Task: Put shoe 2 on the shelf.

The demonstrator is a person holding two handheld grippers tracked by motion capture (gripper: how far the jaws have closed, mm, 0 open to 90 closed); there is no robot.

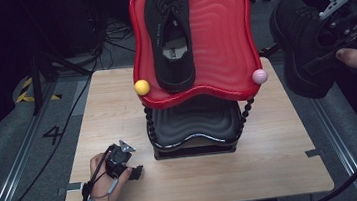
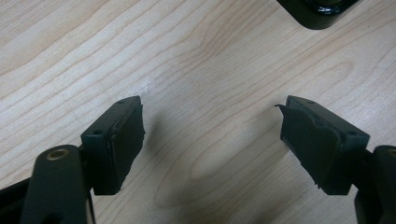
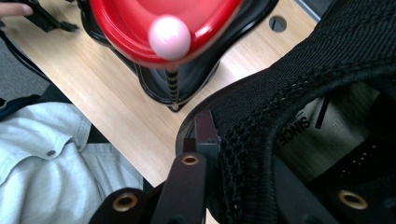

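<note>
One black mesh lace-up shoe held in air off right edge of wooden desk, clamped at collar by right hand-held gripper, jaws closed on collar wall. Matching black shoe already resting on left half of red wavy plastic top tray of two-tier rack; right half bare. Black lower tray beneath, empty as far as visible. Left hand-held gripper released, jaws spread wide, idle low over desk near rack base. Judged halfway: first shoe placed; second carried, not yet set down.
</note>
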